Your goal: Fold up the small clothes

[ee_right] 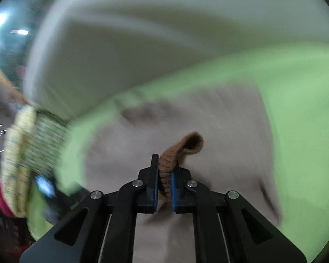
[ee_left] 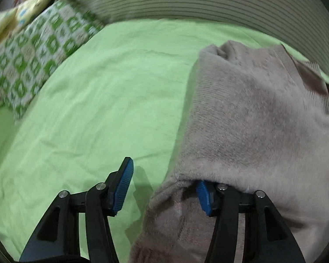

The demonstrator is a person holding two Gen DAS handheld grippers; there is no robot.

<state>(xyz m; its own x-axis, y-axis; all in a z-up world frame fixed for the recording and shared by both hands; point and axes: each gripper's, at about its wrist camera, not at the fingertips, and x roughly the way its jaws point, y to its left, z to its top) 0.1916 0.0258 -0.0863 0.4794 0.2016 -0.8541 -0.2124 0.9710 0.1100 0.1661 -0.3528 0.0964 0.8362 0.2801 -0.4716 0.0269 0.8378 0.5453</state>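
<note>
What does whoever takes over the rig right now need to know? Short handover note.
Right gripper: shut on a brown ribbed cuff of the beige fleece garment; that view is badly blurred.
Left gripper: jaws open, not clamped. The garment's edge lies between them and drapes over one finger; the other finger is over bare sheet.
Garment lies mostly spread on the green bedsheet, a ribbed edge showing at its far side. A green-and-white patterned pillow sits at the far corner.
Done: cuff gripped. No finished fold is visible.
Left: probably close the left gripper on the edge, then fold and smooth flat.
</note>
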